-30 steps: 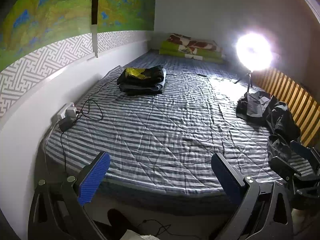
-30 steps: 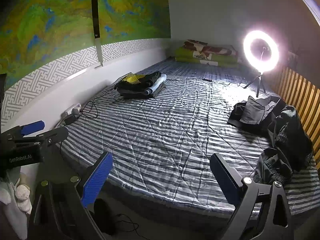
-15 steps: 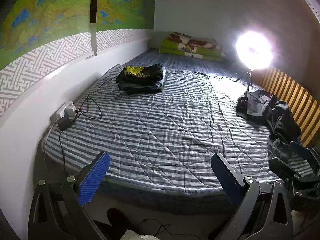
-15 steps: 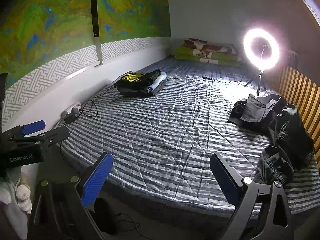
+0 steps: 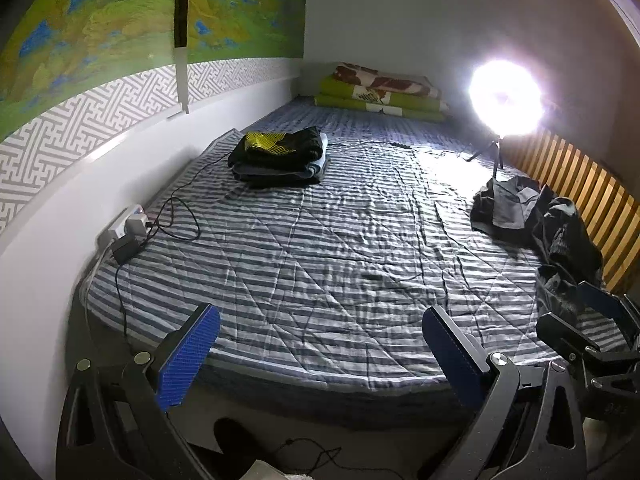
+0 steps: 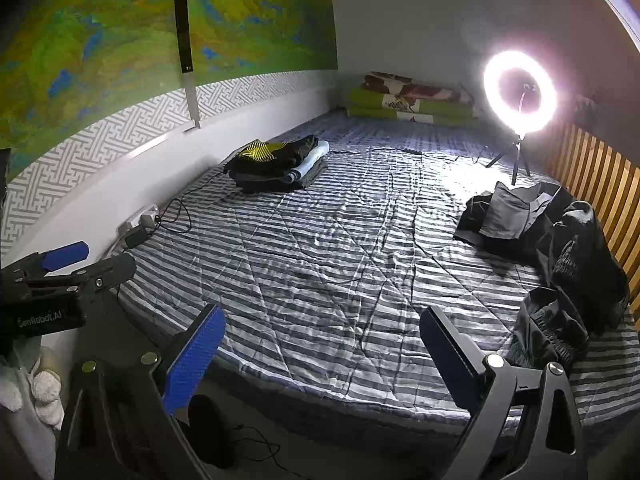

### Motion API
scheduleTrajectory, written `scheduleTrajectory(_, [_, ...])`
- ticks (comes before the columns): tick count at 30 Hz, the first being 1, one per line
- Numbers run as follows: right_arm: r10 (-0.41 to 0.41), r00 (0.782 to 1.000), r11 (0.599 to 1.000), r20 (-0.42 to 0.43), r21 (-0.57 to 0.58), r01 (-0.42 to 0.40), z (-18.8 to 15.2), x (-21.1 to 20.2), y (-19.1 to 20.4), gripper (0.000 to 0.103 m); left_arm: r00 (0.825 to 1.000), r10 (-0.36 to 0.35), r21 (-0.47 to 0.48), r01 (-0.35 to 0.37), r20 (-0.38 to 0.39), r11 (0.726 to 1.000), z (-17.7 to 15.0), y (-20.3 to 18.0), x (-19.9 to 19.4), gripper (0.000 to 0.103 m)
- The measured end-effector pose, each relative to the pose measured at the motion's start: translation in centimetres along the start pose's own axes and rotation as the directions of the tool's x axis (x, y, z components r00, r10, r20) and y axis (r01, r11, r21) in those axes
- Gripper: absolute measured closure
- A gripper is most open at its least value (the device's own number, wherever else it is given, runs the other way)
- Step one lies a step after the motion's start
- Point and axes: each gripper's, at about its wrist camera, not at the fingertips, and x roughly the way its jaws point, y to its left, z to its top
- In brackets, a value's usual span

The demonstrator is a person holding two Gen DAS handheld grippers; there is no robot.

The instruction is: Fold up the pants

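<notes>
My left tongs [image 5: 320,354] hung spread wide and empty over the near edge of the bed [image 5: 328,248], and my right tongs [image 6: 320,352] were spread just as wide, holding nothing. In the left wrist view the right tongs showed only as a black frame cut off at the lower right corner; in the right wrist view the left tongs poked in from the left edge, one blue pad visible.

The pants to fold lay in a dark heap of clothes [image 6: 560,248] on the far right side of the bed, against the wooden slat rail [image 6: 592,184]. I could not tell how many garments were in the heap, nor which part was leg or waistband; the folds ran together in shadow, and a grey piece [image 6: 508,212] sat on top at the back. A folded stack [image 5: 280,156] with a yellow-patterned black item uppermost rested near the left wall, well apart from the heap.

The ring light [image 6: 520,92] on its tripod blew out to a white blob in the left wrist view, washing out the bedding around it. Folded blankets [image 5: 380,94] lay at the head end.

The middle of the striped cover was bare and wrinkled, giving open room between stack and heap. Along the left edge a power strip [image 5: 130,226] and looping cables [image 5: 176,220] lay on the cover. Below the near edge, the floor was dark and hard to read.
</notes>
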Motion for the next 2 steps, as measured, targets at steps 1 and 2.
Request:
scheduleTrajectory(1, [0.0,1.0,1.0,-0.001,-0.001,0.0,0.01,0.05,-0.01,0.007,1.0,-0.001,0.002,0.001,-0.001,1.0,0.03,-0.04,0.08,0.001])
scheduleTrajectory(2, [-0.001,1.0,1.0,-0.002,-0.001,0.001,0.0,0.1,-0.01,0.007,1.0,0.0,0.004,0.0,-0.003,1.0,0.08,-0.09,0.2,0.001])
